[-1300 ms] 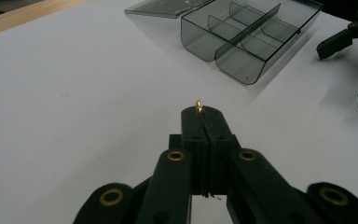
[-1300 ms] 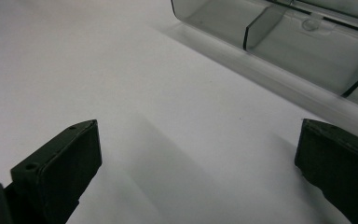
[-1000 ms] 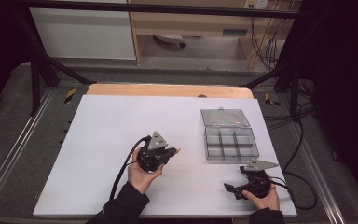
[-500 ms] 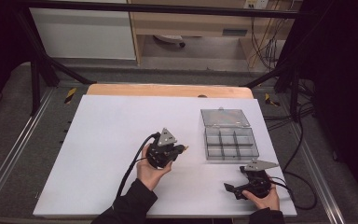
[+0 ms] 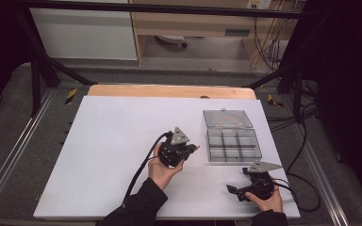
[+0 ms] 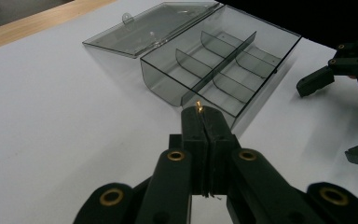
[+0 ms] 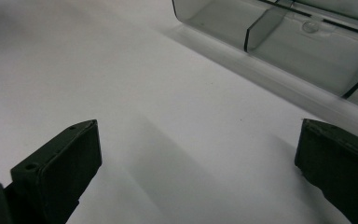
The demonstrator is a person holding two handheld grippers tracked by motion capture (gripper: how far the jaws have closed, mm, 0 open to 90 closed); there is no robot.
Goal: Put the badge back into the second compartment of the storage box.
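**Ana:** Progress so far, as I read it: the left gripper (image 6: 200,122) has its jaws pressed together on a tiny brass-coloured piece (image 6: 198,108), which pokes out at the tips. So I'd say the pick-up is done.

**Ben:** Where is it relative to the box?

**Ana:** Just short of it. In the high view the left gripper (image 5: 192,149) sits just left of the clear compartment box (image 5: 234,145), whose lid (image 5: 228,118) lies open on the far side. Every compartment I can see looks empty.

**Ben:** And the other hand?

**Ana:** The right gripper (image 5: 232,190) rests on the white table (image 5: 108,141) near the front right, in front of the box, jaws spread wide with nothing between them.

**Ben:** What's left, then?

**Ana:** Probably carrying the piece over the near wall, choosing a compartment and letting go. Which compartment, I can't tell. Closing the lid may follow.
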